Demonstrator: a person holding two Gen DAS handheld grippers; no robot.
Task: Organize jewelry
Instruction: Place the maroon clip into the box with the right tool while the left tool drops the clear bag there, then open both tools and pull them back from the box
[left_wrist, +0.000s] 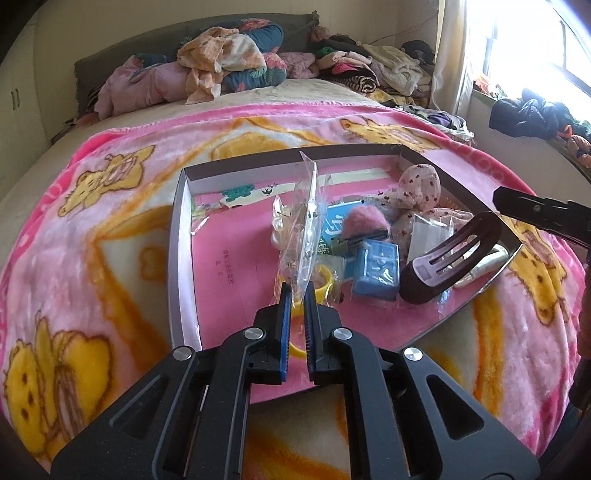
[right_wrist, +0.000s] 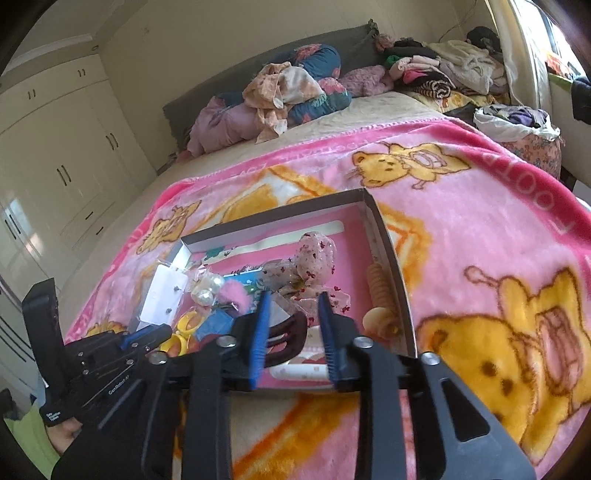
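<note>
A shallow grey box (left_wrist: 178, 236) with a pink floor lies on the bed and holds the jewelry pile. My left gripper (left_wrist: 297, 292) is shut on the bottom edge of a clear plastic bag (left_wrist: 307, 206) that stands upright over the box. In the right wrist view that gripper (right_wrist: 147, 334) sits at the left with the bag (right_wrist: 162, 295). A dark brown hair clip (left_wrist: 450, 258) rests on the pile at the box's near right. My right gripper (right_wrist: 293, 295) is open above the clip (right_wrist: 291, 334), and its pads do not touch it.
In the box lie a pink fluffy clip (left_wrist: 365, 221), a blue box (left_wrist: 376, 266), a spotted fabric bow (left_wrist: 417, 188), a yellow ring (left_wrist: 327, 278), pearls (right_wrist: 207, 291) and a coiled beige hair tie (right_wrist: 380, 291). A pink bear blanket (left_wrist: 92, 240) surrounds the box. Piled clothes fill the bed's far end.
</note>
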